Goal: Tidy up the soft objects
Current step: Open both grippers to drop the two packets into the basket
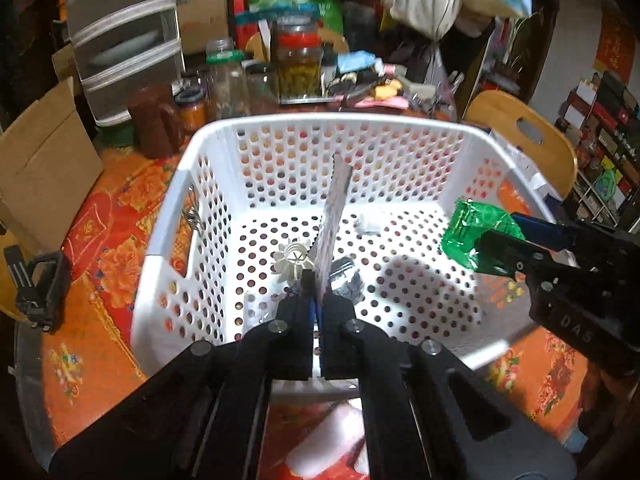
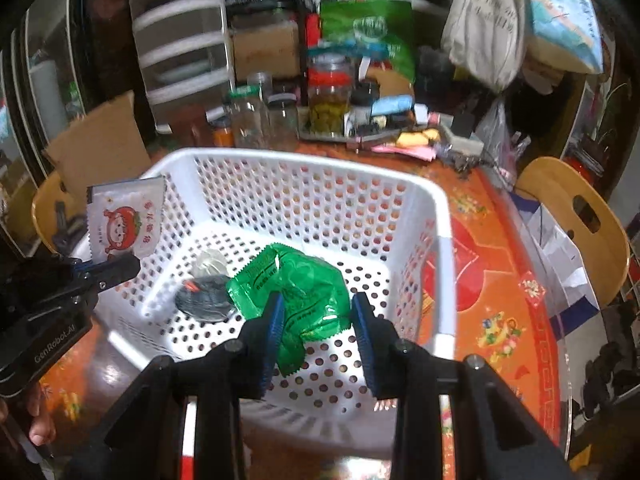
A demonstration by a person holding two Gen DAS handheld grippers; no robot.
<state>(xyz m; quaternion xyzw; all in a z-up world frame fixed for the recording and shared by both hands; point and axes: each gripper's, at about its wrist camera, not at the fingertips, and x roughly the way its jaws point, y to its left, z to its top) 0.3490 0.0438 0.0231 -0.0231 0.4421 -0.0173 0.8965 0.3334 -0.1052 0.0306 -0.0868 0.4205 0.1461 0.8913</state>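
Observation:
A white perforated basket point(image 1: 400, 136) stands on the orange floral tablecloth; it also shows in the right wrist view point(image 2: 440, 216). My left gripper point(image 1: 318, 284) is shut on a thin white packet with a red cartoon print point(image 1: 336, 208), held edge-on over the basket; its face shows in the right wrist view point(image 2: 126, 220). My right gripper point(image 2: 318, 316) is open over the basket, and a green crinkly packet point(image 2: 296, 292) lies against its left finger point(image 2: 274, 332). The green packet also shows in the left wrist view point(image 1: 472, 232). A grey pouch point(image 2: 204, 300) lies on the basket floor.
Glass jars point(image 1: 298, 60) and clutter crowd the table behind the basket. A drawer unit point(image 1: 124, 40) and cardboard point(image 1: 44, 160) stand at the left. A wooden chair point(image 2: 580, 216) is at the right. A small white plastic piece point(image 1: 294, 260) and a white scrap point(image 1: 370, 224) lie in the basket.

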